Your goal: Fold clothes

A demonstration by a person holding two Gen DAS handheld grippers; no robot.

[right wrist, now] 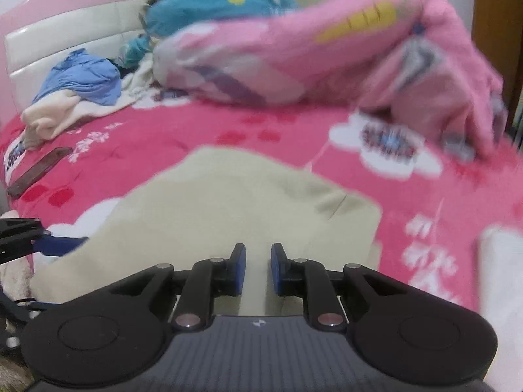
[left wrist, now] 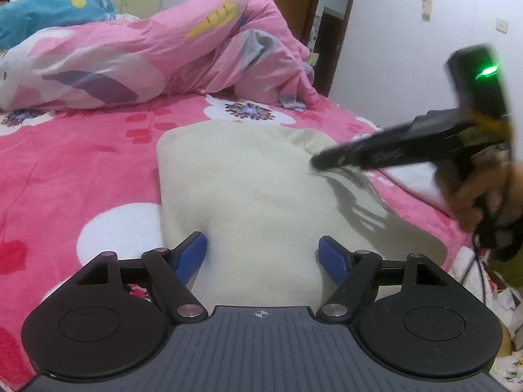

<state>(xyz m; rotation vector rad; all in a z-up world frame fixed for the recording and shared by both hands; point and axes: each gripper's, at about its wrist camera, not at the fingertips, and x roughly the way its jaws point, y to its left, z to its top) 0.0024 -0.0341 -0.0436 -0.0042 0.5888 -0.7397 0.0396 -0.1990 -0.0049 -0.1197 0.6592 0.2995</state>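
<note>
A: Where is the garment?

B: The cream garment point(left wrist: 248, 179) lies flat on the bed point(left wrist: 81, 170), over a bright pink sheet printed with white and red flowers. It is partly folded, with a straight left edge and a rounded far corner.

A: And the left gripper?

B: The left gripper point(left wrist: 262, 251) sits low over the near part of the cloth. Its jaws stand wide apart, blue pads on either side, and they grip nothing; the cream fabric only shows beneath the gap.

A: The right one?

B: In the left wrist view the right gripper point(left wrist: 315, 162) reaches in from the right, held by a hand point(left wrist: 480, 196), its tip at the garment's right edge where the fabric puckers into small creases. It is blurred there. From its own camera the jaws are narrow but not closed, a slim gap between the blue pads, and cream cloth shows through the gap. Whether the pads actually pinch fabric I cannot tell.

A: Anything else on the bed?

B: A rumpled pink quilt point(left wrist: 157, 52) is heaped along the far side. Beyond it is something teal point(right wrist: 209, 6). Near the white headboard point(right wrist: 65, 36) lie a crumpled blue cloth point(right wrist: 81, 78) and a cream one point(right wrist: 55, 114), well apart from the garment. A dark phone point(right wrist: 39, 171) rests on the sheet at the left.
</note>
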